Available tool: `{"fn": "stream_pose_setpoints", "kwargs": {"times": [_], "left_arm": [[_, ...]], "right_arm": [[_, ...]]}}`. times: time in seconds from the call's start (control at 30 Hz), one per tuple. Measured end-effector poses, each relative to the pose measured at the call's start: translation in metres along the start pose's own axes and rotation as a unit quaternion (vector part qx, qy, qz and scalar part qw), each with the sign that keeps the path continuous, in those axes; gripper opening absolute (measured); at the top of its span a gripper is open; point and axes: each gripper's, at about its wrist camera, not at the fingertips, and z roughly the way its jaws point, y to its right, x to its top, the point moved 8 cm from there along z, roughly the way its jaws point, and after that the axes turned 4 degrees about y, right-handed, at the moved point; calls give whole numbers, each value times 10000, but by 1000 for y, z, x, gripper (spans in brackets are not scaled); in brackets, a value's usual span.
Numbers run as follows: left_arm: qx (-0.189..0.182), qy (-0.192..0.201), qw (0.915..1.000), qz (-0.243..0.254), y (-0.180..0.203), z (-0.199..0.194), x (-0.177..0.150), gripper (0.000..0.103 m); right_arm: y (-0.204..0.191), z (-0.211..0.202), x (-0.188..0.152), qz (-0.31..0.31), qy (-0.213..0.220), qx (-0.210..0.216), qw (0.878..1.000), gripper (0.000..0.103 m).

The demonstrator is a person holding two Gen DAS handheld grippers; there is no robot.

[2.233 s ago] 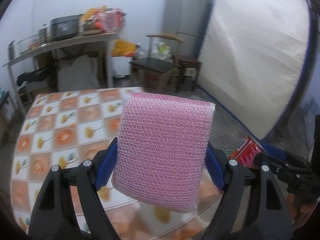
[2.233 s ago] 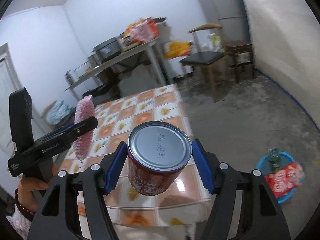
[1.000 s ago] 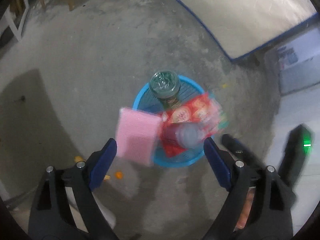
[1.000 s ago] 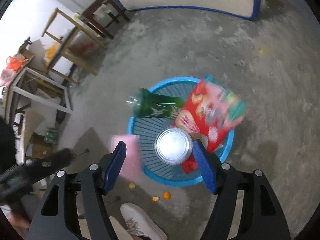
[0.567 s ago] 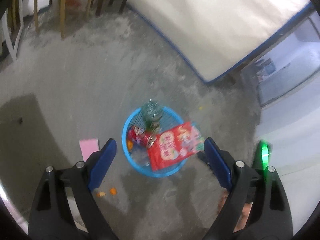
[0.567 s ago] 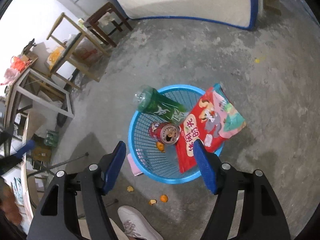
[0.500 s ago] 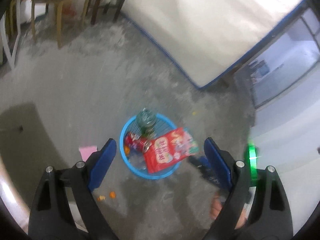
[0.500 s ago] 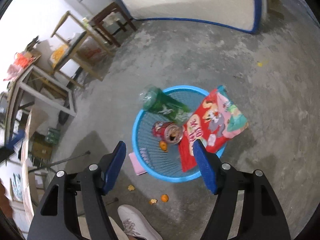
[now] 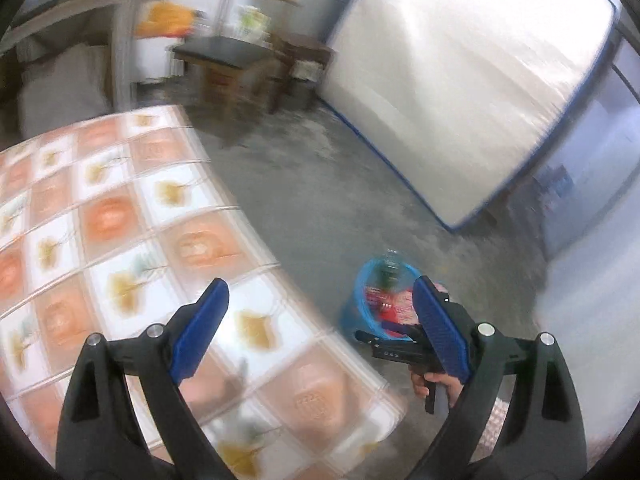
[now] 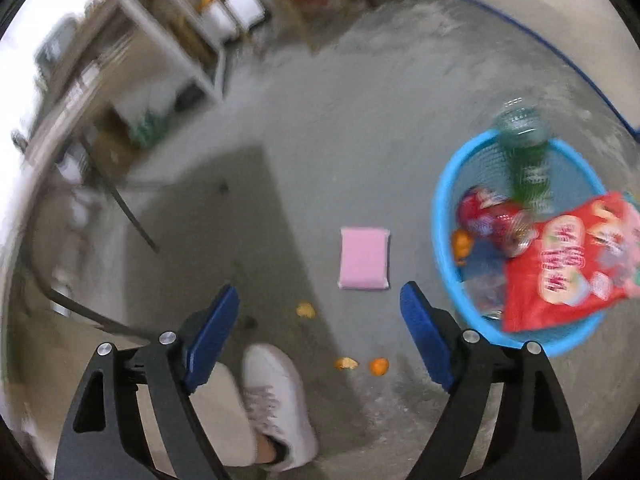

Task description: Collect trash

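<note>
A blue basket stands on the concrete floor and holds a green bottle, a red can and a red snack bag. A pink sponge lies flat on the floor just left of the basket. My right gripper is open and empty, high above the floor beside the sponge. My left gripper is open and empty above the corner of the tiled-pattern table. The basket also shows in the left wrist view, partly hidden by the right tool.
Orange peel bits lie on the floor near a white shoe. A mattress leans on the wall. A chair and a metal shelf stand farther off.
Both grippers have let go: the can fell into the basket, the sponge landed on the floor beside it. The left gripper has swung up toward the table; the right view has shifted left.
</note>
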Motion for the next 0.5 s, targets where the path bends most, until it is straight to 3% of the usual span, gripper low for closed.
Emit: {"fn": "stream_pose_setpoints", "kwargs": {"times": [0.23, 0.5], "left_arm": [[726, 406, 9953, -497, -103, -60, -14, 90], [978, 344, 9883, -1116, -175, -70, -32, 90]], "right_arm": [[7, 145, -8, -172, -1006, -771, 9918, 81], [30, 276, -19, -236, -1864, -1544, 9700, 81]]}}
